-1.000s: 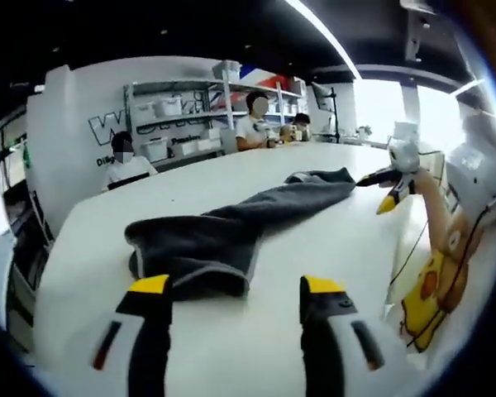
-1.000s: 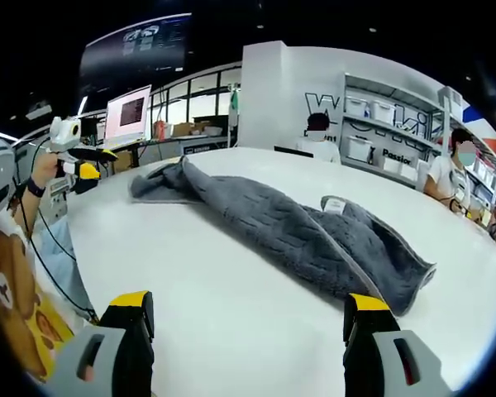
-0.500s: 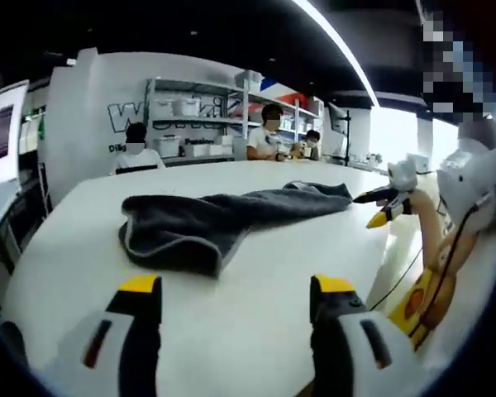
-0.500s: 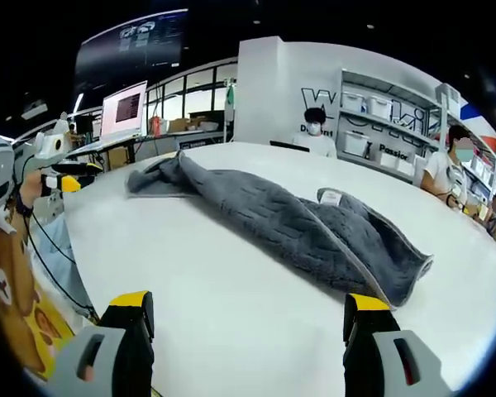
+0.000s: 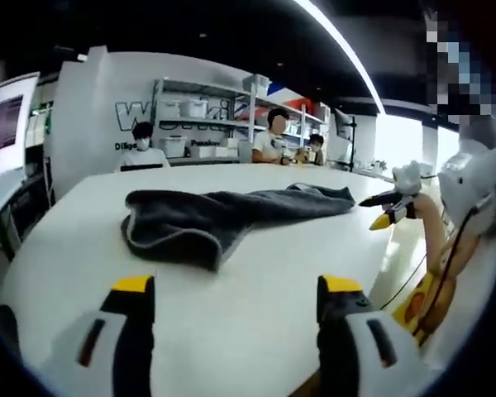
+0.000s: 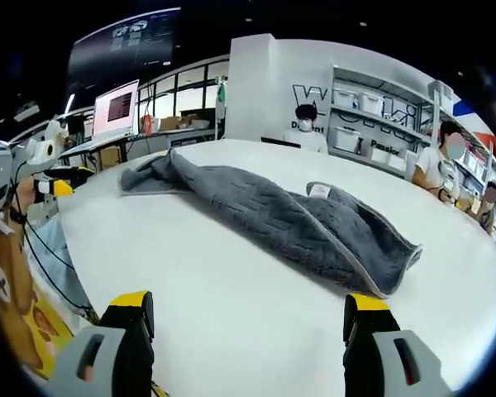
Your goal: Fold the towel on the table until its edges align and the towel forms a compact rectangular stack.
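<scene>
Towel (image 6: 273, 219) lies rumpled in a long strip across the white table (image 6: 231, 314), unfolded. Left gripper (image 5: 236, 289) hangs wide open and empty, short of the near bunched end; right gripper (image 6: 248, 310) likewise gapes with nothing held. Best approach, I judge: pinch one corner at each end, spread the cloth flat, then fold with edges matched.

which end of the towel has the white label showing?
The wide, bunched end of the towel, on the right in the right gripper view: the white label lies on top there. The other end tapers narrow at the far left.
</scene>
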Action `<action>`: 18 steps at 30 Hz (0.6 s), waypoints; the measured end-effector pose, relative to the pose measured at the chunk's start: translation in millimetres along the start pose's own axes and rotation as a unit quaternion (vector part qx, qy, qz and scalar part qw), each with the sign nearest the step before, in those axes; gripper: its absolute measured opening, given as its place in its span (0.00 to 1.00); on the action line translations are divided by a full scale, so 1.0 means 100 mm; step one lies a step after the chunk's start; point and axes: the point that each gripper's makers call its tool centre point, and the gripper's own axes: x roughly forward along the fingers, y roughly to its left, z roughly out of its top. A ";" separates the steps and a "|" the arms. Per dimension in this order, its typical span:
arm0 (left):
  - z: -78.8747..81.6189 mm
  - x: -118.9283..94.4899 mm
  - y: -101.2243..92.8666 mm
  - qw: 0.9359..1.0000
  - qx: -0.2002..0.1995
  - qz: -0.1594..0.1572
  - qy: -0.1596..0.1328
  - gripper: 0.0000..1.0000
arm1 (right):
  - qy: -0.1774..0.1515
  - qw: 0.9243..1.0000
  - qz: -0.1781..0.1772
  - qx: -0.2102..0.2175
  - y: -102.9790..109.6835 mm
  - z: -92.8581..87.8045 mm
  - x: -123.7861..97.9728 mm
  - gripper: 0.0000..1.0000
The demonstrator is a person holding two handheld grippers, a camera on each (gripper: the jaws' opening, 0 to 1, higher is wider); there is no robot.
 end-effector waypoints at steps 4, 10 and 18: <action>-0.03 0.01 -0.01 1.000 0.001 -0.001 0.006 0.92 | 0.004 1.000 -0.005 0.005 -0.03 -0.03 -0.01 1.00; -0.02 0.04 -0.02 1.000 -0.002 0.002 0.001 0.99 | 0.007 1.000 -0.010 0.008 -0.07 -0.06 -0.02 1.00; -0.07 0.06 -0.01 1.000 -0.009 -0.001 0.006 0.99 | 0.010 1.000 -0.021 0.015 -0.15 -0.10 -0.06 1.00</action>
